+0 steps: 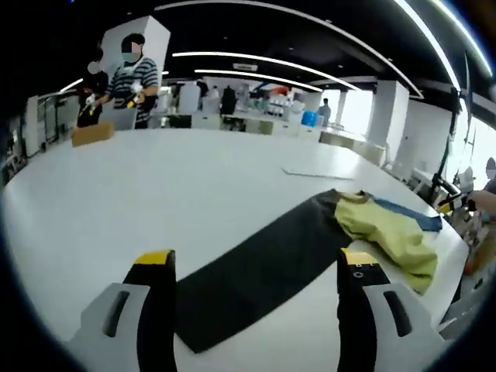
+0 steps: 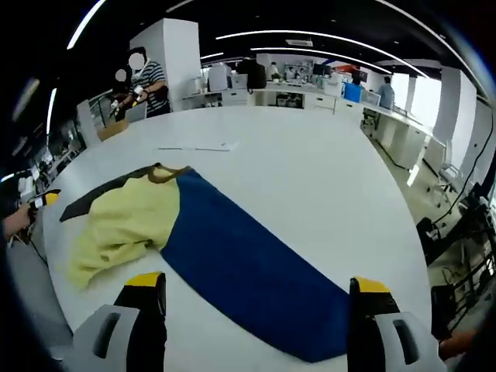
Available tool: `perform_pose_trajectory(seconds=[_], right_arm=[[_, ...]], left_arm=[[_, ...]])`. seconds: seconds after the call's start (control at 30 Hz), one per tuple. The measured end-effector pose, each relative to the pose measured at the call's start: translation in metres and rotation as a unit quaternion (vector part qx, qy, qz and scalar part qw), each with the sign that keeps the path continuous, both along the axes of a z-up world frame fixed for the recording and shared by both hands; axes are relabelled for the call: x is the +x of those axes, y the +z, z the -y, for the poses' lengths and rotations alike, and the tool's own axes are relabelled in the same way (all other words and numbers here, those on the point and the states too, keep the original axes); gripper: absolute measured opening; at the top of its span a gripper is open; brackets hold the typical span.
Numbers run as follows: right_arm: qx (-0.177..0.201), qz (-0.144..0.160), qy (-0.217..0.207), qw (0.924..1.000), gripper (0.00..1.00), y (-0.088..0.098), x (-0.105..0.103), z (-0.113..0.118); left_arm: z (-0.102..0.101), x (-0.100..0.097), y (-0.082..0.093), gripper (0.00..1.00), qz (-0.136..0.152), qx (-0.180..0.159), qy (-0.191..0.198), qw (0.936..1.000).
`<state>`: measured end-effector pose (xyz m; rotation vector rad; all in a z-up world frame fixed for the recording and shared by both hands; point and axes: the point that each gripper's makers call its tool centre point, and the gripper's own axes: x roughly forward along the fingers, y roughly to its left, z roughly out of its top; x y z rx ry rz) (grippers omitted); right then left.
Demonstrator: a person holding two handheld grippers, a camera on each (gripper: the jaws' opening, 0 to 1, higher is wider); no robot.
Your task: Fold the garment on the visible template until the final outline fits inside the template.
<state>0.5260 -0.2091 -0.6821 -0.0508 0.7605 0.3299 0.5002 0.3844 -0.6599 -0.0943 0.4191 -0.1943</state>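
In the left gripper view, the left hand-held gripper (image 1: 254, 267) rises from the bottom of the frame with its two yellow-tipped jaws spread wide and nothing between them, hanging released above the white desk (image 1: 155, 194). Between and beyond the jaws lies the garment (image 1: 294, 252): a long dark panel running from the lower centre up toward the right, where a crumpled yellow part is bunched on top, with a strip of blue showing at its far right edge. The garment sits toward the right side of the desk, near its edge. A flat pale sheet (image 1: 318, 172) lies on the desk beyond the garment, right of centre. At the upper left, a brown box (image 1: 91, 133) stands at the far edge of the desk, and a person in a striped top (image 1: 136, 85) stands behind it.

In the right gripper view, the right hand-held gripper (image 2: 258, 288) likewise shows its jaws wide apart and released, holding nothing. Here the garment (image 2: 232, 256) stretches from the left of the frame to the lower centre: a broad blue panel reaching down between the jaws, the yellow part heaped at its left end, and a dark strip beyond it at the left. The desk (image 2: 310, 170) spreads bare behind it. At the far left edge of the frame, a hand (image 2: 14, 221) holds a yellow-tipped tool. The striped person (image 2: 151, 85) stands at the upper left.
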Motion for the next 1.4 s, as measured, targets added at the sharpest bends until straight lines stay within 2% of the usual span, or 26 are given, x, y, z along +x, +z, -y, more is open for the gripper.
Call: perform_pose_trajectory(seconds=[0.2,0.4,0.5,0.73,0.9,1.1,1.17,1.23,1.4], right_arm=[[0.045,0.006,0.048,0.9978,0.99,0.011,-0.010,-0.045],[0.057,0.013,0.095,0.9937,0.99,0.018,-0.020,-0.081],[0.060,0.035,0.125,0.9897,0.99,0.024,-0.023,-0.103],[0.071,0.049,0.188,0.9783,0.98,0.030,-0.036,-0.148],[0.105,0.038,0.227,0.9674,0.96,0.033,-0.049,-0.182],[0.102,0.035,0.282,0.9534,0.90,0.025,-0.064,-0.215],[0.088,0.040,0.316,0.9440,0.84,0.021,-0.073,-0.227],[0.079,0.031,0.344,0.9352,0.82,0.015,-0.083,-0.239],[0.075,0.029,0.370,0.9255,0.77,0.006,-0.094,-0.259]], left_arm=[[0.026,-0.007,0.005,0.99,-0.004,0.037,-0.057,0.9977],[0.052,-0.012,0.015,0.99,0.011,0.038,-0.101,0.9942],[0.064,-0.015,0.017,0.99,0.009,0.039,-0.119,0.9921],[0.089,-0.027,0.019,0.99,0.005,0.036,-0.154,0.9875],[0.104,-0.041,0.015,0.99,-0.006,0.051,-0.184,0.9816],[0.120,-0.054,0.012,0.99,-0.010,0.051,-0.207,0.9769],[0.124,-0.058,0.011,0.98,-0.011,0.052,-0.211,0.9760],[0.127,-0.062,0.010,0.98,-0.012,0.055,-0.217,0.9746],[0.132,-0.068,0.009,0.96,-0.017,0.055,-0.226,0.9724]])
